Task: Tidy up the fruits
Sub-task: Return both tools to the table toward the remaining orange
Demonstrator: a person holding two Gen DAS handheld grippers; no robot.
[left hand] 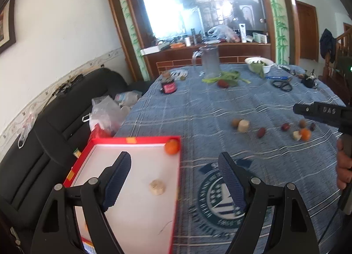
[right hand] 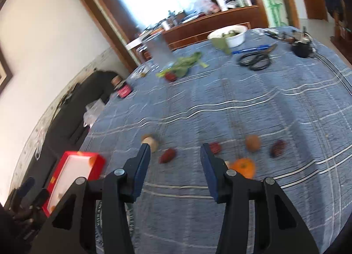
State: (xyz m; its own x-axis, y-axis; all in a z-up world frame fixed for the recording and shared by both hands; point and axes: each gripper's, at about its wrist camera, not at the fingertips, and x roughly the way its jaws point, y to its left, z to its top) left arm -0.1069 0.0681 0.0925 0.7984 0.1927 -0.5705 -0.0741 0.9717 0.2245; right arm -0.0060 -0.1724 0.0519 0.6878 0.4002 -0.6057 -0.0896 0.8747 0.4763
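Left gripper (left hand: 176,179) is hovering over the near end of the red tray (left hand: 176,210), jaws spread wide with nothing between them. The tray is sitting at the left edge of the table on the blue plaid tablecloth (left hand: 220,111), and it's already holding a small orange (left hand: 171,146) tucked in its far right corner plus a pale peeled chunk (left hand: 157,187) lying nearer the middle.

Right gripper (right hand: 175,155) is also gaping open and empty, hanging above the loose fruit. Just past its fingertips a red date (right hand: 167,155) is lying on the cloth, with a pale cut piece (right hand: 151,142) to the left touching a brown round fruit behind it. Another orange (right hand: 244,167) is sitting beside the right finger, a second red date (right hand: 215,147) just behind that finger, then a brown longan-looking fruit (right hand: 253,142) and a darker date (right hand: 278,148) further right.

Scissors (right hand: 256,60) and a white bowl of greens (right hand: 237,37) are sitting well apart at the far end.
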